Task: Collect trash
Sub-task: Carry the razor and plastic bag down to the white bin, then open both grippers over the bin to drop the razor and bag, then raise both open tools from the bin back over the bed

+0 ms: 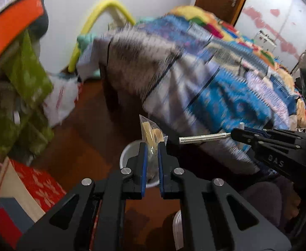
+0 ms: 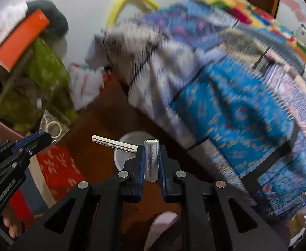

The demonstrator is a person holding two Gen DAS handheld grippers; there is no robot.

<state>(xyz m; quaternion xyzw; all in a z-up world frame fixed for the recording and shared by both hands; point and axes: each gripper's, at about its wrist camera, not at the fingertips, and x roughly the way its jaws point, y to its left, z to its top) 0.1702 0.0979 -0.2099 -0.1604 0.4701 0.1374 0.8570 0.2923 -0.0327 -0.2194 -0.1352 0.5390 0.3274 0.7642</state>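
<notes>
Clear plastic bag with pale rings inside [image 1: 151, 133] sits pinched between the blue-padded jaws of the left gripper [image 1: 152, 146], held in the air above a round white plastic bin [image 1: 126, 156] on the brown wooden floor [image 1: 90, 142]; beside it, the right gripper [image 2: 151, 149] has its jaws clamped on a translucent plastic tube [image 2: 151, 160], with a ribbed silver metal rod [image 2: 113, 144] jutting leftward over the bin; a bed with a blue patterned blanket [image 2: 236, 108] fills the right side.
</notes>
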